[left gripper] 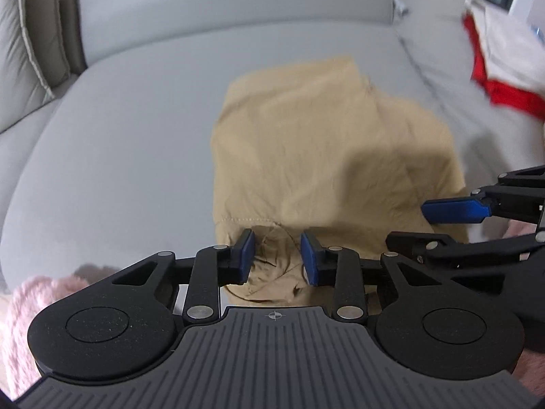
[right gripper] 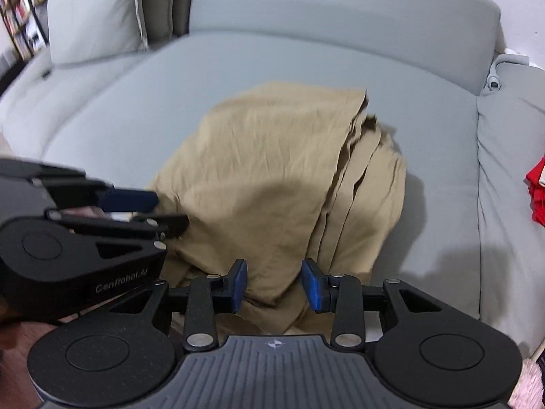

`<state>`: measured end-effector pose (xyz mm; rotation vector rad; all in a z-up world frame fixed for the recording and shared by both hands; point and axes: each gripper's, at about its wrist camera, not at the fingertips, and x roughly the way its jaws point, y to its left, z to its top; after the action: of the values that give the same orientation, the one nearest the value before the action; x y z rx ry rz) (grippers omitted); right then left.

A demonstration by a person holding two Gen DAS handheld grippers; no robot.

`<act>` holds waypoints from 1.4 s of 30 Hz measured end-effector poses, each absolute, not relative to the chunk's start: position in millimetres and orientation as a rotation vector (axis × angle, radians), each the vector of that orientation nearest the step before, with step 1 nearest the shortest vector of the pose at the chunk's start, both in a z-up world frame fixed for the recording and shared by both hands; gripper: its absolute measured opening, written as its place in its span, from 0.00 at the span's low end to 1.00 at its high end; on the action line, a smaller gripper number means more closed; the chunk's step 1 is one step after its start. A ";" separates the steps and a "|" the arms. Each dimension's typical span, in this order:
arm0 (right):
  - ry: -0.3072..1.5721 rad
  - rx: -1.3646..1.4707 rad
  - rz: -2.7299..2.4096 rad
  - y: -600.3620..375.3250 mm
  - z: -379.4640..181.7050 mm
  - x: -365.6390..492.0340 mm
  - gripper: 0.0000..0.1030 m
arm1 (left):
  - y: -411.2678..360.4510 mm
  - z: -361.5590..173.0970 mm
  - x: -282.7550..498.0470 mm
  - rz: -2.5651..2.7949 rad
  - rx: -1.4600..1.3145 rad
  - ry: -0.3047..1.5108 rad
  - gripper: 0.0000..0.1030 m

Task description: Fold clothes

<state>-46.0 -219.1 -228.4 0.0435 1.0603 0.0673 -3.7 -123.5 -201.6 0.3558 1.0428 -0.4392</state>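
A tan garment [left gripper: 323, 143] [right gripper: 272, 170] lies roughly folded on the grey sofa seat [left gripper: 136, 119] [right gripper: 238, 61], with layered edges along its right side. My left gripper [left gripper: 277, 257] points down at its near left hem. The blue pads stand apart and crumpled fabric sits between them without being pinched. My right gripper [right gripper: 275, 284] hovers over the near right edge, also open, with a fold of the cloth between its pads. Each gripper shows in the other's view: the right gripper [left gripper: 408, 225] at the right, the left gripper [right gripper: 170, 213] at the left.
A red and white cloth [left gripper: 494, 78] [right gripper: 536, 197] lies on the seat to the right. A grey cushion [left gripper: 20, 34] [right gripper: 95, 10] leans at the back left. A pink fluffy thing [left gripper: 24, 306] sits at the near edge. The backrest [right gripper: 340, 0] runs behind.
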 end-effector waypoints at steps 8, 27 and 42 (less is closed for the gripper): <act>1.062 0.059 0.058 -225.2 -229.5 -38.5 0.35 | -129.9 -203.1 -12.0 -0.394 0.373 1.030 0.35; 1.053 0.071 0.060 -224.0 -228.5 -46.7 0.36 | -125.3 -201.7 -11.4 -0.396 0.374 1.013 0.37; 0.931 0.032 0.075 -250.3 -171.4 -35.8 0.41 | -107.5 -161.6 19.1 -0.346 0.323 0.923 0.45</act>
<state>-35.8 -250.3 -171.4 0.0315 0.9307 0.0748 19.1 -107.5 -161.6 0.3230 0.9233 -0.3457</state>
